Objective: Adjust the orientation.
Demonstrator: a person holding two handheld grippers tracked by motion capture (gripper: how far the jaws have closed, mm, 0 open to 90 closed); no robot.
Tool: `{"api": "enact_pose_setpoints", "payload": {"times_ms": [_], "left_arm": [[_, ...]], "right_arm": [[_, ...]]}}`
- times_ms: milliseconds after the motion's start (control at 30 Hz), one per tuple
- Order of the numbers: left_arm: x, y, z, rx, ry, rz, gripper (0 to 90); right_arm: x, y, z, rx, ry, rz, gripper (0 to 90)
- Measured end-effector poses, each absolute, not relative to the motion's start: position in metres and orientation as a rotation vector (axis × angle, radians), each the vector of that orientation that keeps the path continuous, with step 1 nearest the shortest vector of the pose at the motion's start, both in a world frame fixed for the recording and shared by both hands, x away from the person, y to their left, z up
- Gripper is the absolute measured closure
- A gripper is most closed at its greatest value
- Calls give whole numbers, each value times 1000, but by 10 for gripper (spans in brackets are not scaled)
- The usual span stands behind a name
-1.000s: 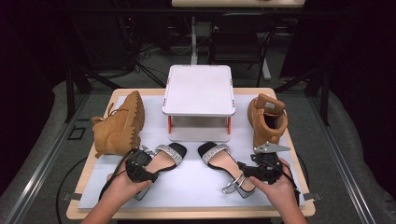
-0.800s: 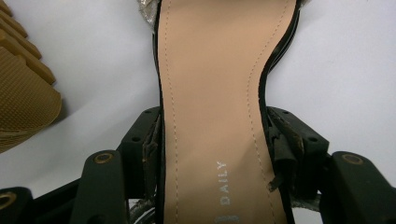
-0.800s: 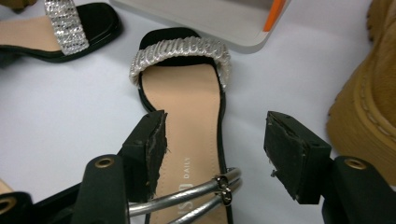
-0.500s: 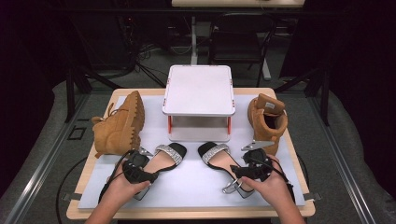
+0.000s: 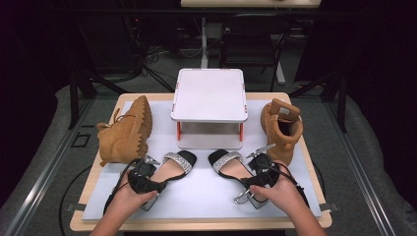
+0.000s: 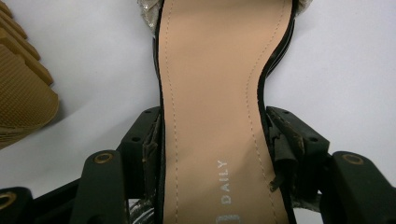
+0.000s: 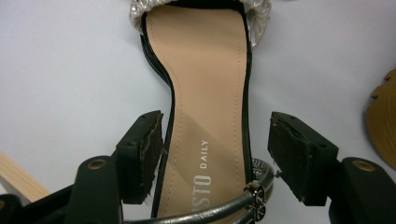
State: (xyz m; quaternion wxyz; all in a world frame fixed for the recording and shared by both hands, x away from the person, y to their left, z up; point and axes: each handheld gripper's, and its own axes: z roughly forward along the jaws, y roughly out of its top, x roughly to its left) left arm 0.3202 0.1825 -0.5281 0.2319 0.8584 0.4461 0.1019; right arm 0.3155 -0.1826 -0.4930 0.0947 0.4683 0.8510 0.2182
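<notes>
High view: right gripper [image 5: 259, 166] has slid inward over the right black sandal with silver toe strap [image 5: 235, 172]; its jaws have just been opening and straddle the sole untouching. Left gripper [image 5: 146, 173] clamps the left matching sandal [image 5: 169, 169] on the white mat [image 5: 206, 191].

The high view looks down on the table [image 5: 295, 105]; both gripper views sit close over sandal insoles.
</notes>
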Motion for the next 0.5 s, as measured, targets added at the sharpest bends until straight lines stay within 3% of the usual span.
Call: {"api": "enact_pose_setpoints", "payload": {"times_ms": [500], "left_arm": [[320, 183, -529, 2352, 1227, 284, 401]], "right_arm": [[324, -180, -501, 1469, 2567, 562, 314]]}}
